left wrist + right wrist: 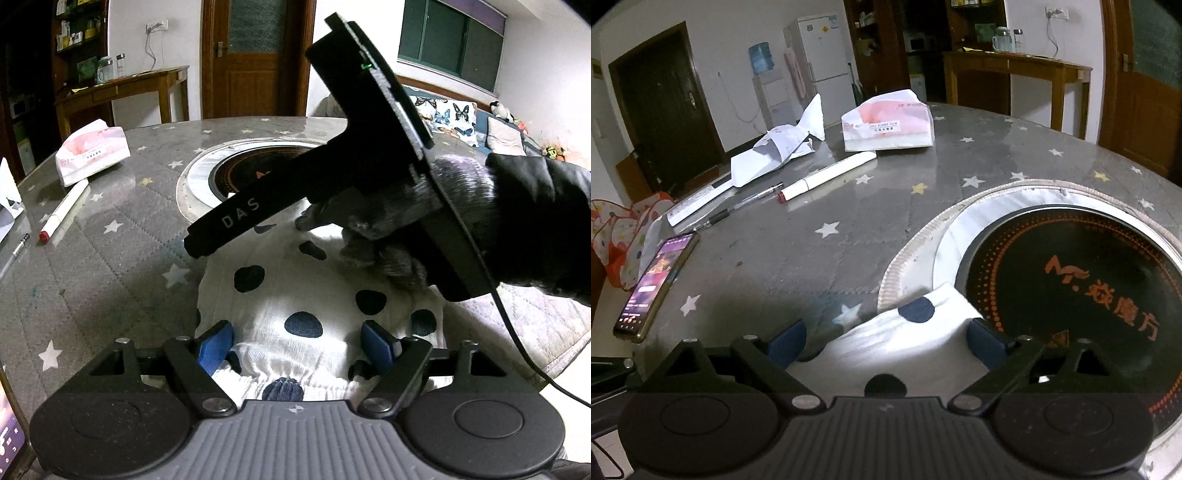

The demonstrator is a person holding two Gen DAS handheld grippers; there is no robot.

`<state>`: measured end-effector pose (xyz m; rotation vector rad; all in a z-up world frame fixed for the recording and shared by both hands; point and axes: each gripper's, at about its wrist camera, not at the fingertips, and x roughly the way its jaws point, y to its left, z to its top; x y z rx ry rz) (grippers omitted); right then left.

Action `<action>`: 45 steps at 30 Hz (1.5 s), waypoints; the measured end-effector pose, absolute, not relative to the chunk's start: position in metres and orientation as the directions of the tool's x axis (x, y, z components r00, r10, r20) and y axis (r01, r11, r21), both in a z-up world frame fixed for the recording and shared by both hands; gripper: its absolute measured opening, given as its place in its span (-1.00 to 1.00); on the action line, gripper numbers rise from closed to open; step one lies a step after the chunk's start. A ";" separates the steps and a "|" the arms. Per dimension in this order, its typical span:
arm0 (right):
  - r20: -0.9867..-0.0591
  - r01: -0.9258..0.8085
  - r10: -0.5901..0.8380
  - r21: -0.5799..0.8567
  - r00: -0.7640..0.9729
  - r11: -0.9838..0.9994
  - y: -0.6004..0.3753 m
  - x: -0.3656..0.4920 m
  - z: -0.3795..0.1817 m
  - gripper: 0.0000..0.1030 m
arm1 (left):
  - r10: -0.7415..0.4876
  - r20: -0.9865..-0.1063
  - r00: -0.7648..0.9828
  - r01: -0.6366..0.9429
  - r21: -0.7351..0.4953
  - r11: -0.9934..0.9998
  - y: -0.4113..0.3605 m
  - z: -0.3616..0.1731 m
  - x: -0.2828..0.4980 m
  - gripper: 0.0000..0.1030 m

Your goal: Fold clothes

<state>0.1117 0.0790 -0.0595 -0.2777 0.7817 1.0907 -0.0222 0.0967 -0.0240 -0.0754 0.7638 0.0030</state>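
I have the white cotton garment with dark blue spots (295, 291) lying on the grey star-printed quilted table cover (110, 240), its near elastic gathered edge just under my left gripper (297, 341) and its far end reaching onto the rim of the round black induction hob (1071, 280) set into the table. My left gripper's blue-padded jaws stand apart, straddling the cloth near that gathered edge without pinching it. My right gripper (886, 338) is over the far corner of the garment; its jaws are also apart, the white corner with one dark spot lying between them, not clamped. In the left wrist view the person's grey-gloved hand (399, 229) holding the right tool sits low over the fabric. The cloth looks compact, with bulk and rounded side edges that suggest layers, so I judge this fits either a garment part-folded and being squared up, or a folded one just being let go; I cannot settle which. Whatever follows calls for care that the far corner stays flat on the hob rim and the layers don't slide. A white marker with a red cap (827, 177) and a soft tissue pack (886, 127) lie well apart from the work.
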 end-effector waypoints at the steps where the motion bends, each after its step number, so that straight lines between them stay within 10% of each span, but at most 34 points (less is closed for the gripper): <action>1: -0.686 -0.872 0.690 0.170 0.230 0.460 0.078 0.113 -0.058 0.86 | -0.024 -0.691 0.722 -0.030 -0.067 0.997 0.096 -0.024 -0.022 0.54; 20: -0.707 -0.832 0.627 0.099 0.327 0.546 -0.044 0.087 -0.043 0.31 | -0.010 -0.657 0.754 -0.030 -0.050 0.998 0.088 0.002 -0.059 0.55; 45: -0.690 -0.951 0.696 0.034 0.200 0.307 -0.034 0.003 -0.033 0.30 | 0.034 -0.673 0.738 -0.117 -0.079 0.990 0.108 0.010 -0.093 0.51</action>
